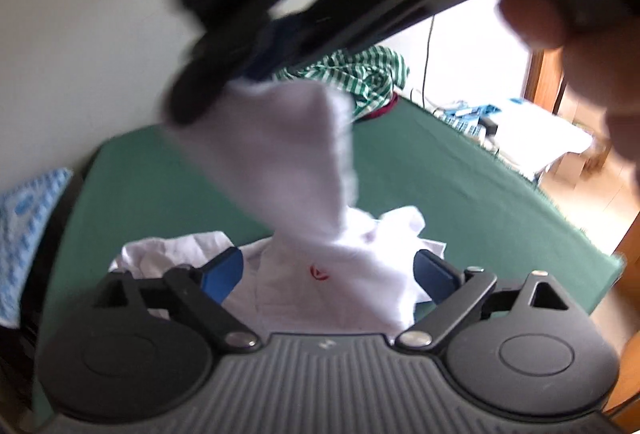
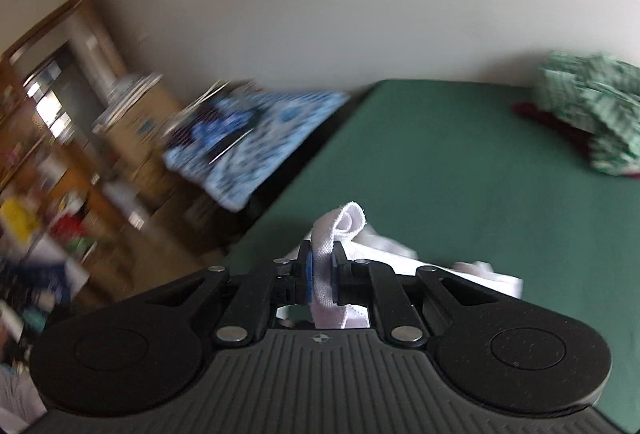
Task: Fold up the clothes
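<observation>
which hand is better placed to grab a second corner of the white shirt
Left. The left gripper hangs open right over the white shirt on the green table, while the right gripper is already shut on a lifted corner.

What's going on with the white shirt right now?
Right gripper shut on white shirt, lifting a corner. Left gripper open, holding nothing. Striped garment far off, nothing in the way.
</observation>
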`<state>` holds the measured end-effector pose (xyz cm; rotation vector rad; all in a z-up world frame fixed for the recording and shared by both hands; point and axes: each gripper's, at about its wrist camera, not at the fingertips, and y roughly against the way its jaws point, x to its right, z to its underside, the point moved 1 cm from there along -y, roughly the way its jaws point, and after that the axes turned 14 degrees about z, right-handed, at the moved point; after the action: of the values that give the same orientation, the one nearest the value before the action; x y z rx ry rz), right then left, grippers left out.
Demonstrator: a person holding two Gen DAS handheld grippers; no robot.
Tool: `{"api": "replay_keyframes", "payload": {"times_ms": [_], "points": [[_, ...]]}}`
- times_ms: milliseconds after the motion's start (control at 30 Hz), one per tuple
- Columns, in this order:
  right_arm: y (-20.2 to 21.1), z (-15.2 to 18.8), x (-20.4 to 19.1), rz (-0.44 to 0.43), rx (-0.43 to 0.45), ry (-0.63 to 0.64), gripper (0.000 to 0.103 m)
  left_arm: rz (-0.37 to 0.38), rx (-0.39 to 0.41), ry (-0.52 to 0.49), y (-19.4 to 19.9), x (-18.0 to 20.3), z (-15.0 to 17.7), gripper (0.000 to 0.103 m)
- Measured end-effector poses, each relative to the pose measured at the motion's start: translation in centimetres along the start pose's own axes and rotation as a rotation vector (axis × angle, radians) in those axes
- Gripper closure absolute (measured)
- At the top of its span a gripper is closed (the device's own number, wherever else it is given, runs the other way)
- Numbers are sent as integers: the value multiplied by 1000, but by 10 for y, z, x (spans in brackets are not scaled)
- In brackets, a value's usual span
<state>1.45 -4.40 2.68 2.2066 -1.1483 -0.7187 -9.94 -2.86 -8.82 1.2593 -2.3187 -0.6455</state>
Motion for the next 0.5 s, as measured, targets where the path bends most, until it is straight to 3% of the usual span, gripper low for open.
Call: {"api": "replay_keyframes", "payload": {"times_ms": [67, 100, 167, 200, 233, 333, 400, 433, 500], "points": [[-10, -2, -15, -58, -27, 43, 95, -43, 3, 36, 4, -12, 4, 14], [-15, -3, -22, -86, -41, 63, 95, -57, -2, 61, 7, -21, 6, 29], [-24, -3, -37, -139, -68, 105, 95, -52, -11, 126, 13, -39, 12, 46], [-27, -1, -45, -161, -81, 128, 95, -54, -14, 153, 16, -48, 16, 71], [-29, 0, -49, -183, -84, 136, 94, -60, -18, 177, 19, -56, 21, 87], [-30, -1, -52, -246, -63, 118, 89, -95, -35, 226, 29, -75, 39, 90], [-27, -3, -47, -269, -31, 94, 76, -108, -47, 261, 37, -87, 52, 91], [-23, -7, -34, -239, 13, 53, 69, -120, -51, 271, 41, -92, 59, 91], [-17, -13, 0, -129, 89, -36, 46, -153, -60, 273, 52, -98, 73, 91]]}}
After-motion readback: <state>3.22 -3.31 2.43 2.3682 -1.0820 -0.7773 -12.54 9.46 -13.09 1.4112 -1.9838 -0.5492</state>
